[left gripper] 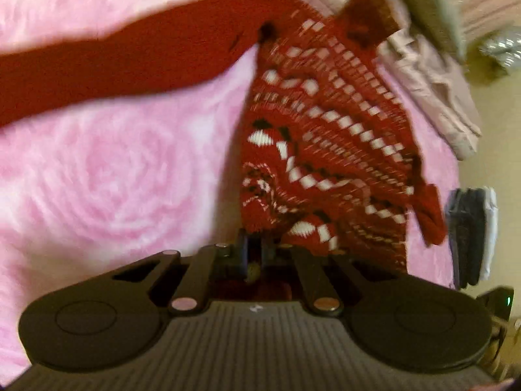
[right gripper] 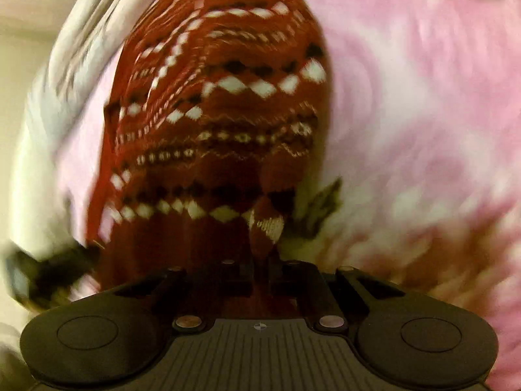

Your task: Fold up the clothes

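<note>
A red knitted sweater [left gripper: 325,137] with white and black diamond bands lies stretched over a pink rose-patterned blanket [left gripper: 114,169]. One plain red sleeve [left gripper: 114,65] runs off to the left. My left gripper [left gripper: 255,244] is shut on the sweater's near edge, cloth bunched between the fingers. In the right wrist view the same sweater [right gripper: 221,97] rises away from my right gripper [right gripper: 260,260], which is shut on its hem. Both views are blurred by motion.
A pale pink crumpled cloth [left gripper: 439,81] lies past the sweater at the blanket's edge. A stack of folded grey and white clothes [left gripper: 472,234] stands at the right. A white cloth [right gripper: 58,130] runs along the left of the right wrist view.
</note>
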Tool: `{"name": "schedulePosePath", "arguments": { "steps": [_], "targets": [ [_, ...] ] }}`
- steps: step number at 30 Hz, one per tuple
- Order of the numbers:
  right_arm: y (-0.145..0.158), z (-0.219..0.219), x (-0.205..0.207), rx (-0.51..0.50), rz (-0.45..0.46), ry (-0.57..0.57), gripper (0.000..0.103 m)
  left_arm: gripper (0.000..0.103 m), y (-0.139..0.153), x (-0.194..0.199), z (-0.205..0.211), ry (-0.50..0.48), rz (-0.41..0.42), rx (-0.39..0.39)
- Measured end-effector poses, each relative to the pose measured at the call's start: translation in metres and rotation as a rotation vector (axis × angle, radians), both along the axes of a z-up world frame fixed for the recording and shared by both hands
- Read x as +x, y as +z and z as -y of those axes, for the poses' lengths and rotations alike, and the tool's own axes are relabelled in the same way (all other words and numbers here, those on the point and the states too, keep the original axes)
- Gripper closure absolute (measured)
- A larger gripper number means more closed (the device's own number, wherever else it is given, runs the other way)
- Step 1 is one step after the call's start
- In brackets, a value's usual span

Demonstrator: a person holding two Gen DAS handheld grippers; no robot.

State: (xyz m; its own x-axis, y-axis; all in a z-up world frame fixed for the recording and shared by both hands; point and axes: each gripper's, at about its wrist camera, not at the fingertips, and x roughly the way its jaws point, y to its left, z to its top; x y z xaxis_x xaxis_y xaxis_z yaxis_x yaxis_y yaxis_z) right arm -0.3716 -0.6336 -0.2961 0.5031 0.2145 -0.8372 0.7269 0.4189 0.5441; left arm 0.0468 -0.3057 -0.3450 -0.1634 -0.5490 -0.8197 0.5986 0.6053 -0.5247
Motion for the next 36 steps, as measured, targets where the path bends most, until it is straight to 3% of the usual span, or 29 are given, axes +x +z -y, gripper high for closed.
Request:
{"name": "schedulePosePath", "arguments": {
  "steps": [4,7,9,10,11,12,13,15,22,23,29,31,33,36],
  "targets": [
    [0.033,0.033,-0.047,-0.095,-0.098,-0.012,0.098,0.098,0.025,0.009,-0.028,-0.061,0.103,0.026],
    [0.029,0.038,-0.057,-0.036,-0.076,0.011,0.098,0.091,0.004,-0.006,-0.019,-0.142,0.139,0.147],
    [0.011,0.027,-0.047,-0.015,-0.160,0.031,0.096,0.082,-0.014,-0.018,-0.013,-0.170,0.165,0.235],
    [0.004,0.021,-0.040,-0.024,-0.210,0.049,0.075,0.081,-0.018,-0.021,-0.013,-0.181,0.180,0.265],
    [0.002,0.014,-0.033,-0.061,-0.263,0.074,0.039,0.078,-0.016,-0.020,-0.016,-0.162,0.186,0.275],
    [0.003,0.009,-0.031,-0.101,-0.287,0.081,0.024,0.073,-0.012,-0.014,-0.022,-0.114,0.177,0.259],
    [0.006,0.006,-0.032,-0.126,-0.283,0.068,0.018,0.071,-0.006,-0.005,-0.030,-0.048,0.161,0.233],
    [0.010,0.007,-0.037,-0.132,-0.272,0.029,0.018,0.061,0.005,0.020,-0.046,0.102,0.141,0.195],
    [0.020,0.036,-0.035,-0.138,-0.273,-0.155,0.018,0.059,0.015,0.128,-0.090,0.681,0.044,0.120],
    [0.023,0.037,-0.034,-0.152,-0.273,-0.167,0.018,0.059,0.013,0.139,-0.095,0.726,0.042,0.126],
    [0.022,0.031,-0.021,-0.175,-0.313,-0.179,0.018,0.052,-0.010,0.183,-0.122,0.734,0.136,0.278],
    [0.020,0.028,-0.017,-0.173,-0.325,-0.181,0.018,0.061,-0.019,0.195,-0.130,0.728,0.145,0.305],
    [0.018,0.025,-0.012,-0.172,-0.336,-0.182,0.018,0.099,-0.018,0.195,-0.127,0.680,0.136,0.247],
    [0.015,0.019,0.000,-0.176,-0.355,-0.175,0.018,0.101,0.004,0.198,-0.120,0.633,0.185,0.112]
  ]
}}
